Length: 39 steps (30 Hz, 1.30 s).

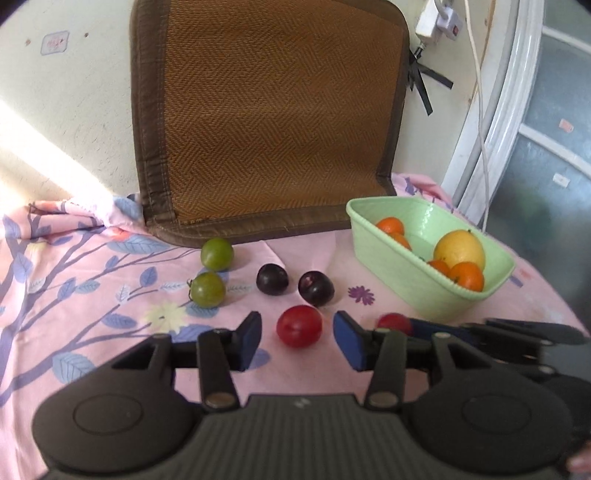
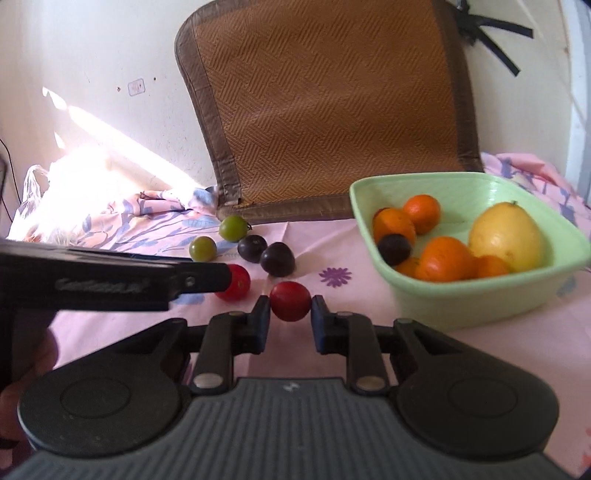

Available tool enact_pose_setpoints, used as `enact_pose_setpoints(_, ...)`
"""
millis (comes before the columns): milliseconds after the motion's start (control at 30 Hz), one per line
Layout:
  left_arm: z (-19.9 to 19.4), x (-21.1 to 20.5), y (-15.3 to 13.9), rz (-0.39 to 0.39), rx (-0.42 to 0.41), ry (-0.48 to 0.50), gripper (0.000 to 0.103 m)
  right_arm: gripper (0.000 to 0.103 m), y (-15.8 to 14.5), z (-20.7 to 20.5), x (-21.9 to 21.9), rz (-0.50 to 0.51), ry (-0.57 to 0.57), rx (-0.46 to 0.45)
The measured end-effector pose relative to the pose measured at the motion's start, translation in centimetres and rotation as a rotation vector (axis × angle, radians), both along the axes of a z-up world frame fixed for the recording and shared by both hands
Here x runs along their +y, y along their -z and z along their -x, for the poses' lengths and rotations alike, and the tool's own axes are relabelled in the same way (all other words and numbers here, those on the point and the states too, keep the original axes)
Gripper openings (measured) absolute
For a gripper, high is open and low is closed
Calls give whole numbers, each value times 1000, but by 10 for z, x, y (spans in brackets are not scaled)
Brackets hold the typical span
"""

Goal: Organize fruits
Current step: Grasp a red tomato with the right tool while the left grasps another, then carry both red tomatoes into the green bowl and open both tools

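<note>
On the pink floral cloth lie two green fruits (image 1: 217, 253) (image 1: 207, 289), two dark plums (image 1: 272, 278) (image 1: 316, 288) and two red fruits. My left gripper (image 1: 297, 334) is open, its pads on either side of one red fruit (image 1: 299, 325), apart from it. My right gripper (image 2: 290, 314) has its pads against the other red fruit (image 2: 290, 301), which also shows in the left wrist view (image 1: 394, 323). A green basin (image 2: 424, 306) at the right holds several oranges (image 2: 445, 258), a yellow fruit (image 2: 506, 236) and a dark plum (image 2: 394, 249).
A brown woven mat (image 1: 273, 110) leans against the wall behind the fruit. A white power strip with cable (image 1: 439, 20) hangs at the upper right. A white plastic bag (image 2: 55, 206) lies at the far left in sunlight. The left gripper's body (image 2: 110, 282) crosses the right wrist view.
</note>
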<state>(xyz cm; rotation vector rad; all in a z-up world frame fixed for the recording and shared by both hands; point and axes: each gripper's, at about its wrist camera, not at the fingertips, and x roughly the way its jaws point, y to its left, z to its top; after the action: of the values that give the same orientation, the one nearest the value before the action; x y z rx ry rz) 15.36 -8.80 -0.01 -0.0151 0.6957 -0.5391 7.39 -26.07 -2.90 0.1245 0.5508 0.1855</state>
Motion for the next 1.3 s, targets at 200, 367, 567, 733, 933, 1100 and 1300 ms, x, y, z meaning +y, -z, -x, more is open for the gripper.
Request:
enact_pose_setpoints(200,-5,-17,12,-64,12,-39,35,26,-1,19,-11,-25,18,-8)
enact_pose_setpoints(367,5,-11,4,-43,16,-58,31,26,-3,27,-12,-20,10,-31)
enact_pose_setpoints(567,21,-27,-40,13,-66,-2,31,26,-22,38,-30,-13,51,-145)
enact_pose_setpoints(733,7,-66,-63,45,-100,58,31,26,-31,25,-57,4,145,-193)
enact_pose_setpoints(933,-22,-109,-50,66,-24,107,32,29,-21,1,-74,31,189,-188)
enact_pose_setpoints(1100,-27,-120,-43,57,-8,103,42,37,-17,2,-72,67,190,-240)
enact_pose_setpoints(1300,-15,-85,-52,84,-34,39,42,36,-24,14,-74,39,201,-279)
